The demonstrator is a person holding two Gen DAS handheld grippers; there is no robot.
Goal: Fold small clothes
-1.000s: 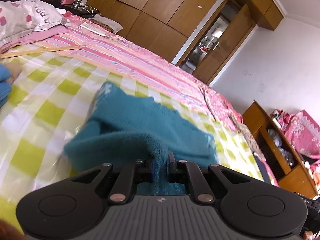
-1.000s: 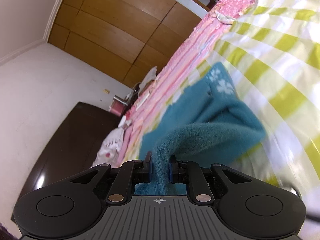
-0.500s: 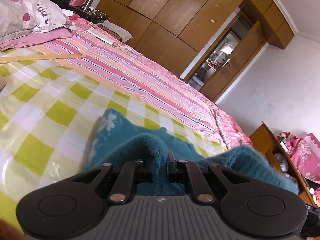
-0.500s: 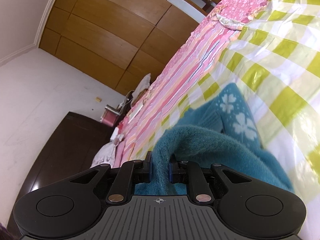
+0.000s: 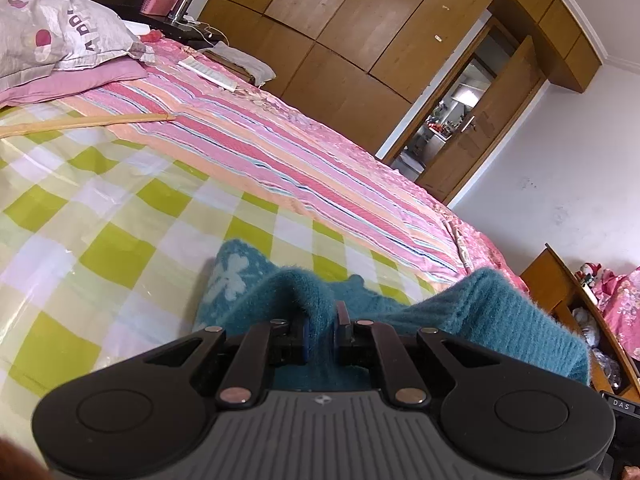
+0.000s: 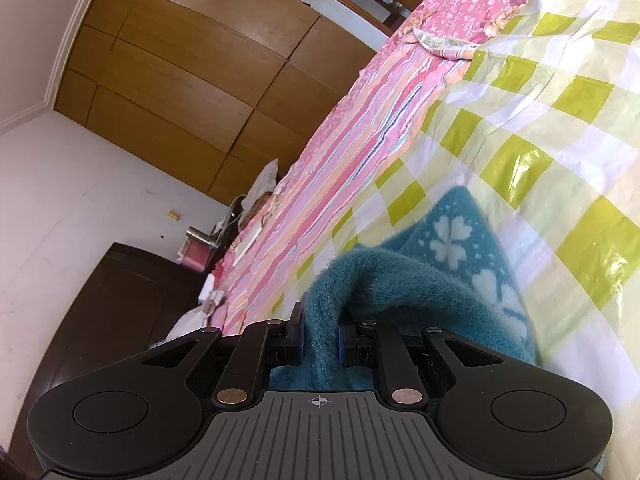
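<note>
A teal fuzzy knit garment [image 5: 472, 312] with white clover shapes lies on the green-and-white checked sheet [image 5: 112, 216] of a bed. My left gripper [image 5: 320, 326] is shut on a fold of the teal garment, held a little above the sheet. In the right wrist view the same garment [image 6: 452, 280] humps up from the sheet [image 6: 560, 128], and my right gripper [image 6: 319, 336] is shut on another fold of it. The cloth between the two grips is raised; its far patterned end rests on the sheet.
A pink striped bedspread [image 5: 256, 136] runs beyond the checked sheet. Pillows [image 5: 60, 36] lie at the bed's head, with a long wooden stick [image 5: 84, 122] beside them. A wooden wardrobe [image 5: 352, 24], an open door [image 5: 480, 128] and a wooden shelf [image 5: 576, 304] stand around.
Both grippers have carried their held folds of the teal garment forward over the rest of it. More of it is bunched near the jaws, and its clover-patterned end now shows.
</note>
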